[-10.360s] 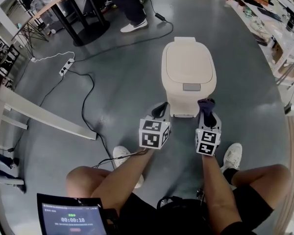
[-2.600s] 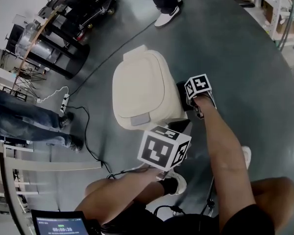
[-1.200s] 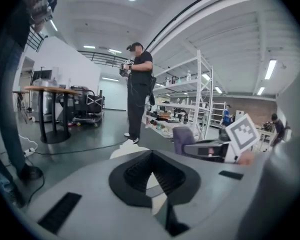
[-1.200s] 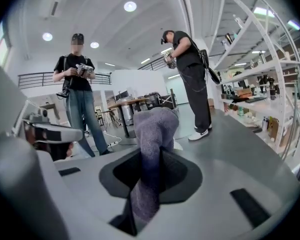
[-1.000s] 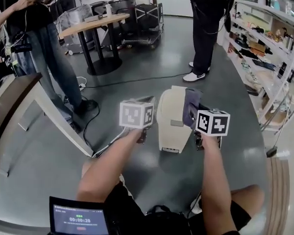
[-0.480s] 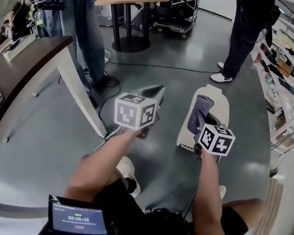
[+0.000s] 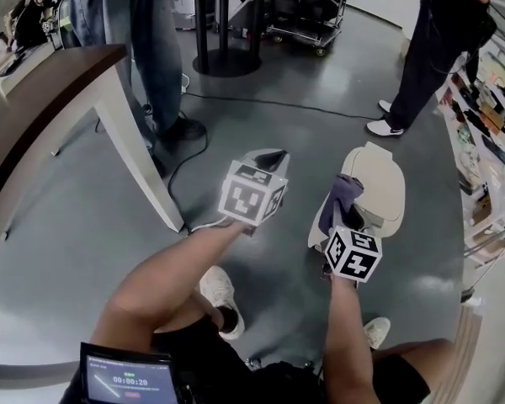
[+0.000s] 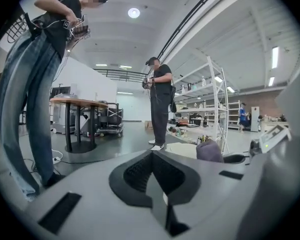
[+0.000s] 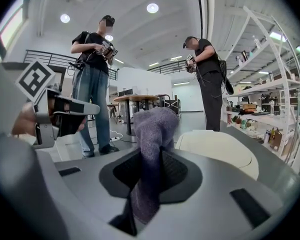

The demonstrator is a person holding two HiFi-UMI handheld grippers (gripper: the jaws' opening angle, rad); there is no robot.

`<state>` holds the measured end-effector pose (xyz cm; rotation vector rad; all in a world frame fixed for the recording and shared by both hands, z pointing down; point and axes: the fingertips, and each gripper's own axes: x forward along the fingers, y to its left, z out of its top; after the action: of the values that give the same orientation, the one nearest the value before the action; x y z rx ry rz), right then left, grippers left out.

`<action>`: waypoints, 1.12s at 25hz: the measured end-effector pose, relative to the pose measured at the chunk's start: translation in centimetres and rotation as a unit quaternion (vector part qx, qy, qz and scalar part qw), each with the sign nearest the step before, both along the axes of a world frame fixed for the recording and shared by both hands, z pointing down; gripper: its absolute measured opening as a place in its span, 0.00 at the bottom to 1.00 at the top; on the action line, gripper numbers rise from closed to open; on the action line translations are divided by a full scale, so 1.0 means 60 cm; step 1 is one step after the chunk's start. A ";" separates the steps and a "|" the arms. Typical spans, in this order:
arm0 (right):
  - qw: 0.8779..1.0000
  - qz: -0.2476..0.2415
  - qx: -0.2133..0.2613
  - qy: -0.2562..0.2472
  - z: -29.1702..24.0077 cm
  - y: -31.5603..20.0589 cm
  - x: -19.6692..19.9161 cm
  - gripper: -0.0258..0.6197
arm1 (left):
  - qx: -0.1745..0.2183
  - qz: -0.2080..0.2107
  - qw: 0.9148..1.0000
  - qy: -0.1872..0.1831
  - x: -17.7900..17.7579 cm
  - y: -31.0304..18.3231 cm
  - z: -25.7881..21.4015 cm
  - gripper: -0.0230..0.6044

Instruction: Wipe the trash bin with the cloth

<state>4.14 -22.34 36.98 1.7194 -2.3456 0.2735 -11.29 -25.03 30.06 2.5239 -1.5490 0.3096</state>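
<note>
The beige trash bin (image 7: 377, 190) stands on the grey floor with its lid down, also in the right gripper view (image 9: 217, 146) and the left gripper view (image 8: 182, 148). My right gripper (image 7: 343, 219) is shut on the purple cloth (image 7: 340, 199), held up in the air at the bin's near-left side. The cloth (image 9: 152, 129) stands up out of the jaws (image 9: 149, 154). My left gripper (image 7: 269, 155) hovers to the left of the bin, apart from it. Its jaws (image 8: 151, 156) are shut with nothing between them. The cloth (image 8: 209, 150) shows at its right.
A wooden table with a white slanted leg (image 7: 126, 116) stands at left. A person in jeans (image 7: 156, 49) and a person in black (image 7: 438, 49) stand farther off. A cable (image 7: 236, 99) runs over the floor. Shelves (image 7: 497, 99) line the right. A timer tablet (image 7: 126, 381) sits near.
Both grippers have risen from low at the bin's front to the air beside it. The head view now looks farther out. In the last half second, little moved.
</note>
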 end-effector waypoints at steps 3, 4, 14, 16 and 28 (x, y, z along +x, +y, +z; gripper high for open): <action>1.000 0.006 -0.005 0.007 0.021 -0.003 -0.008 0.16 | -0.018 0.002 1.000 -0.020 -0.016 -0.018 0.027 0.04; 1.000 0.008 -0.006 0.005 0.027 -0.004 -0.010 0.16 | -0.019 0.001 0.999 -0.037 -0.024 -0.023 0.035 0.04; 0.999 0.017 -0.040 0.013 0.096 -0.016 -0.027 0.16 | -0.067 0.000 0.998 0.011 -0.033 -0.046 0.079 0.04; 0.998 0.023 -0.052 0.012 0.115 -0.020 -0.025 0.16 | -0.069 0.015 0.997 0.012 -0.015 -0.044 0.086 0.04; 0.990 0.061 -0.129 0.003 0.238 -0.068 -0.003 0.16 | -0.080 0.064 0.993 -0.055 0.038 -0.065 0.154 0.04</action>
<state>3.96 -26.44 51.26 1.7338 -2.0943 0.5650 -9.03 -28.92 39.32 2.5213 -1.3414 0.5739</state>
